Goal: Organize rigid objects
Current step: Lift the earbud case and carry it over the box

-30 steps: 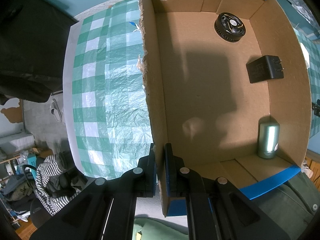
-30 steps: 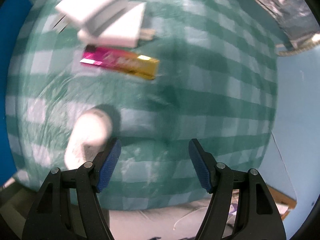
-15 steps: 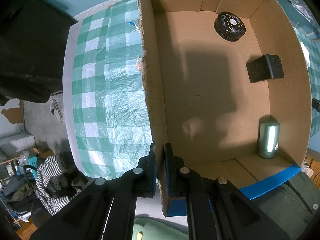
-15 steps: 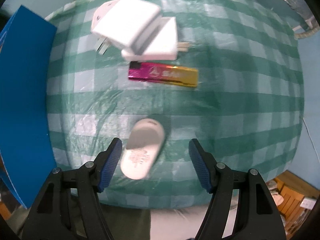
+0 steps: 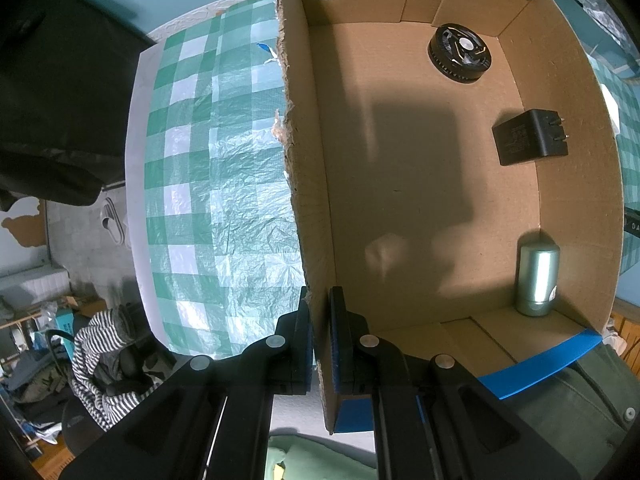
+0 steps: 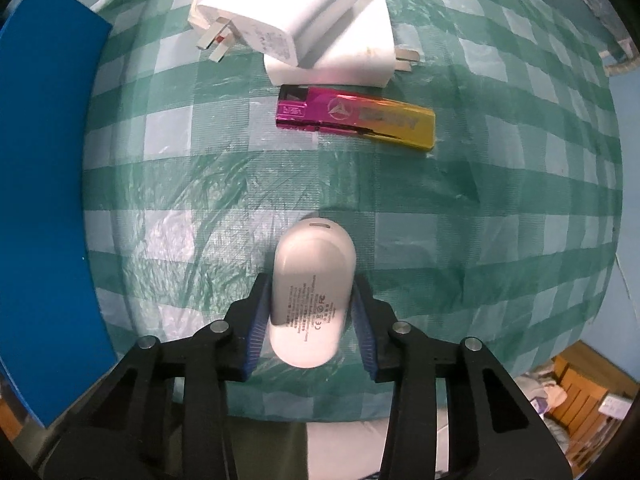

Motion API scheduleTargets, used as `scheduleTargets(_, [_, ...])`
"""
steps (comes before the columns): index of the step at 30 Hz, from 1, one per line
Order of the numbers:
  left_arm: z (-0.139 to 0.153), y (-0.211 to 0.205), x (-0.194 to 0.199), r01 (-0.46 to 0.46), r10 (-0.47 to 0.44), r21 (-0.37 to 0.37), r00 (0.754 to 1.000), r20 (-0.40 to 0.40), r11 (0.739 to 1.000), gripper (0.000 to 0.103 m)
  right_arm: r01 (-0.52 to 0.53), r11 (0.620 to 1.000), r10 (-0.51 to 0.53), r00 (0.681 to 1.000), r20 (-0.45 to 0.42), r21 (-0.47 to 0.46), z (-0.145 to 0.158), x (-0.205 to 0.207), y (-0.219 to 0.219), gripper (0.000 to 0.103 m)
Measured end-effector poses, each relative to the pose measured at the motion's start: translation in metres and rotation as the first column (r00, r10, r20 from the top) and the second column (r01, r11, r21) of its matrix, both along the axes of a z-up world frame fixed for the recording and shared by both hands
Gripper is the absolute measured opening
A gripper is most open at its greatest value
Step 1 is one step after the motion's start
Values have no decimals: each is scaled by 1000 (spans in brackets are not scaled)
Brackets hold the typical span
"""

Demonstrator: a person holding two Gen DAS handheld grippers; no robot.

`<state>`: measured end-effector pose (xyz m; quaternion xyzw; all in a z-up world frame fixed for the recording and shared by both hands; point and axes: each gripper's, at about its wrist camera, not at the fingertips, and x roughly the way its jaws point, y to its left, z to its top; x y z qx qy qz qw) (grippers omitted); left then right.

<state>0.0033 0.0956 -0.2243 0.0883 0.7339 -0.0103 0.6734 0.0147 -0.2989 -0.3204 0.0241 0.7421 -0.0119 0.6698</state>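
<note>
Three items already lie in the brown cardboard box (image 5: 400, 168), whose wall is pinched by the left tool (image 5: 320, 340); beside the box, the white oval plastic case (image 6: 311, 292) is being closed on by the right tool (image 6: 310, 320), pads at its sides; two white chargers (image 6: 296, 24) and a pink-gold metal stick (image 6: 356, 120) are left on the table (image 6: 520, 200).

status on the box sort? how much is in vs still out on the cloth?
Done: black disc, black adapter and silver cylinder lie in the cardboard box, whose wall the left gripper pinches. In hand: right gripper has just been closing on the white case. Left: two white chargers, pink-gold stick.
</note>
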Motion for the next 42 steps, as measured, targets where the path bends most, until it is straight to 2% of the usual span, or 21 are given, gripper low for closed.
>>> scheduleTargets(9, [0, 1, 0, 0, 0, -1, 1000, -1, 1000, 7, -48, 999, 48, 999, 22, -8, 8, -8, 20, 37])
scheduleTargets(23, [0, 0, 0, 1, -1, 1, 1000, -2, 1000, 7, -137, 991, 136, 983, 122, 4, 75, 8, 50, 37])
scheduleTargets(33, [0, 0, 0, 2, -2, 2, 1000, -2, 1000, 7, -223, 974, 211, 956, 206, 39, 130, 29, 84, 37])
scheduleTargets(42, [0, 0, 0, 2, -2, 3, 1000, -1, 1000, 7, -317, 946, 290, 921, 262, 67, 146, 44, 116, 37])
